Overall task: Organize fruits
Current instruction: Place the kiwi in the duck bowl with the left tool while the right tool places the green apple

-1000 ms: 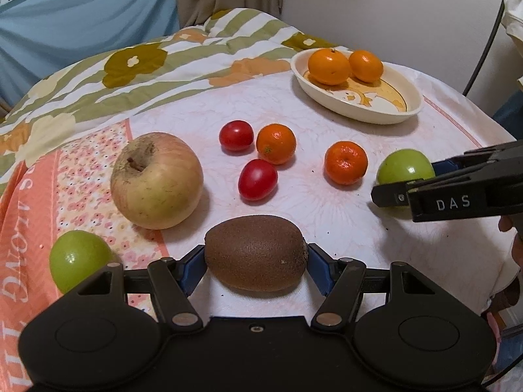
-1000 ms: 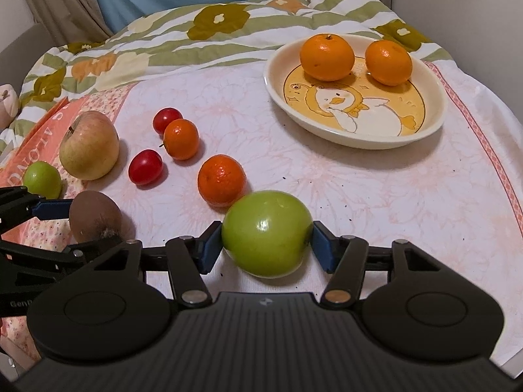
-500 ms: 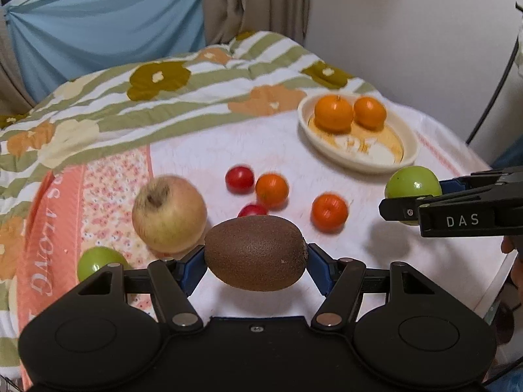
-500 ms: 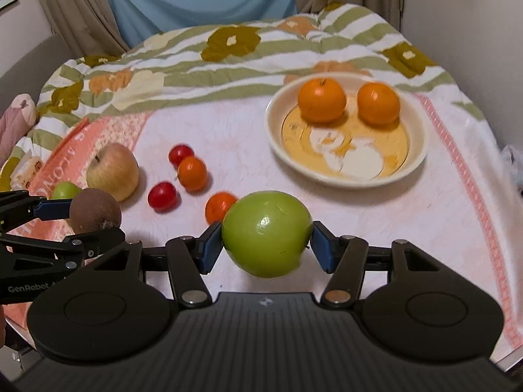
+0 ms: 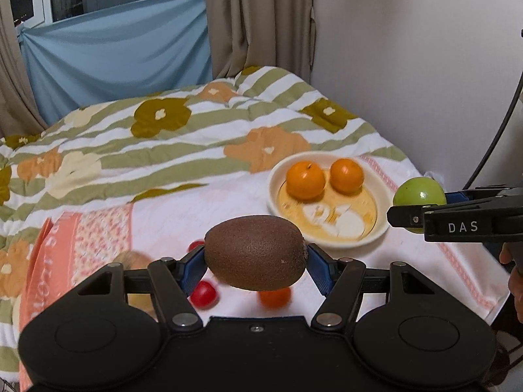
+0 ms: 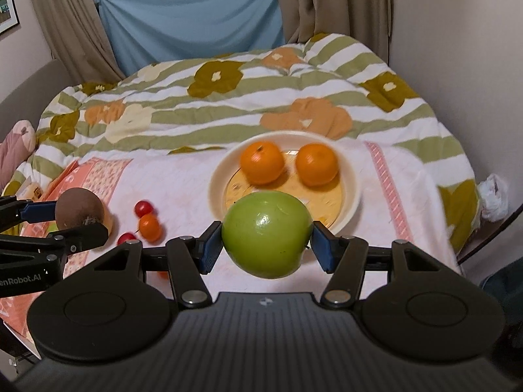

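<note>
My left gripper is shut on a brown kiwi and holds it high above the cloth. My right gripper is shut on a green apple, also lifted, near the front rim of a cream bowl. The bowl holds two oranges. In the left wrist view the right gripper shows at the right with the green apple. In the right wrist view the left gripper shows at the left with the kiwi.
On the pink cloth lie red cherry tomatoes, a small orange and another, and a large pale apple, mostly hidden. A floral striped quilt lies behind. A wall stands at the right.
Both grippers have risen well above the cloth with their fruit. The table fruits now look smaller and lower in both views, and the bowl sits nearer the middle.
</note>
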A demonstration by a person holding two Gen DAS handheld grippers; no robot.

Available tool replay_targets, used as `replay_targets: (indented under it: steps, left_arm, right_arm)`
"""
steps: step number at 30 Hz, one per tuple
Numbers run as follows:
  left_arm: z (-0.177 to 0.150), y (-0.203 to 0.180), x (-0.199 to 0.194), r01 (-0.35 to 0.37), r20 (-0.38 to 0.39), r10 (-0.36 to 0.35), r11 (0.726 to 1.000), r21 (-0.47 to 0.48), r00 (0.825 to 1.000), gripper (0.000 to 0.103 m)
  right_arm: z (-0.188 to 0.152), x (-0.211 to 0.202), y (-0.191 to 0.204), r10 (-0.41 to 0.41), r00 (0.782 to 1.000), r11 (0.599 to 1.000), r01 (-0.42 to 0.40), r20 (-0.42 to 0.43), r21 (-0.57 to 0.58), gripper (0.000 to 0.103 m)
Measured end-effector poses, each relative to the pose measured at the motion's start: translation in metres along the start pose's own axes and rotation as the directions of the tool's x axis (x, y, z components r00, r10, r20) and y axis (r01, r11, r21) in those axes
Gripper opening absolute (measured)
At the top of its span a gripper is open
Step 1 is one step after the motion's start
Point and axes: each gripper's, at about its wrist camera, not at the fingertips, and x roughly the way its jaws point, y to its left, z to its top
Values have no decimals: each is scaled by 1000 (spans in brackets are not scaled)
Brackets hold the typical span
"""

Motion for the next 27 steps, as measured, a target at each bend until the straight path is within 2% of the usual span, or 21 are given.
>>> replay_targets:
  steps: [5,12,21,27]
  left_arm:
    - [19,-27,21,6,9,-6,1000,3,1000,69]
    - [35,-63,69,31,-12,-30,999,22,999,69]
    - [33,-97,134,57,-82,-53,997,56,995,69]
    - [28,-109,156,61,-124,-51,995,80,991,69]
  right_arm:
    - [21,7,-31,3,1000,999,-3,11,-32,73]
    - [41,33,-71,11,1000,998,-11,-2,-59,73]
    - [49,74,-101,40,998,995,-44,-50,-85,73]
    - [49,92,-108,49,996,995,-55,-72,-88,73]
